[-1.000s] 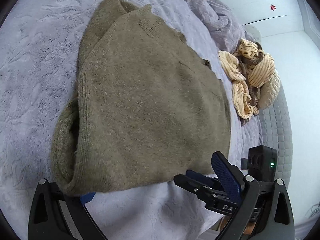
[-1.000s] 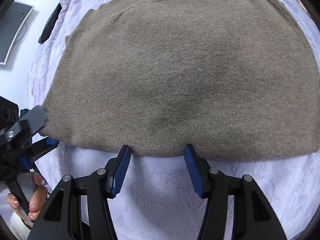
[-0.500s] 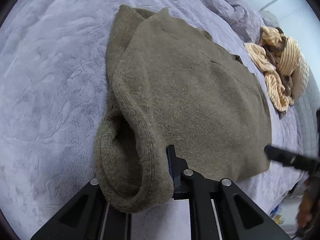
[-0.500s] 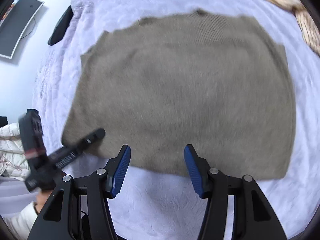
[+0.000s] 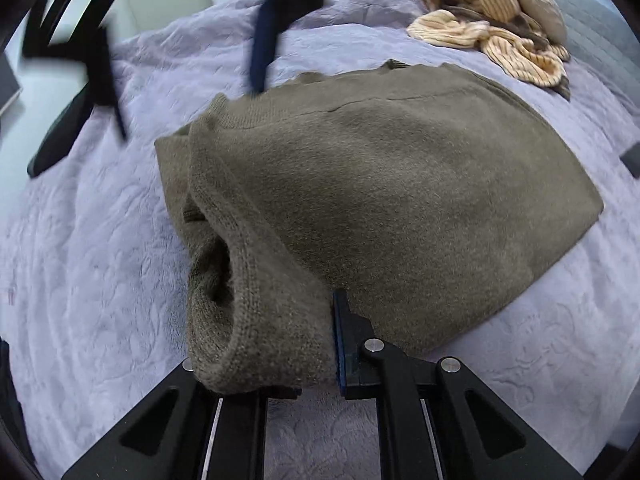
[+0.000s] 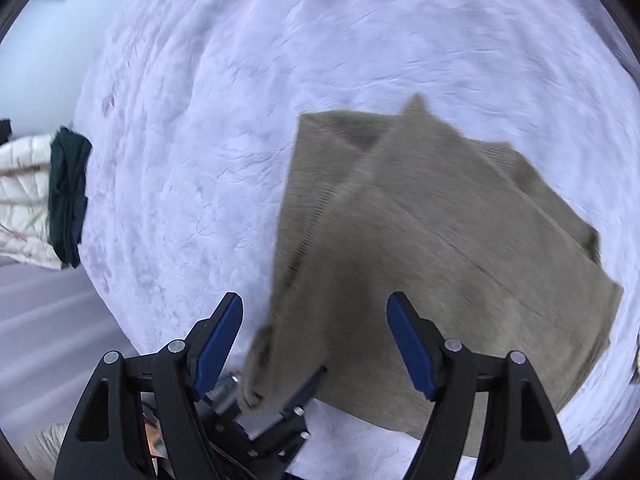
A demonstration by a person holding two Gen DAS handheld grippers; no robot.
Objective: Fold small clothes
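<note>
Your left gripper (image 5: 280, 344) was clamped on the near corner of the olive knit sweater (image 5: 380, 200), which lay on the lavender bedspread (image 5: 80, 260). Only that view showed the striped yellow clothes (image 5: 480, 28) beyond. The right wrist view alone showed a dark green garment (image 6: 68, 196) at the bed's edge. Your right gripper (image 6: 316, 344), jaws apart and just opening wider, hovered empty, having swung leftward off the sweater's hem.
</note>
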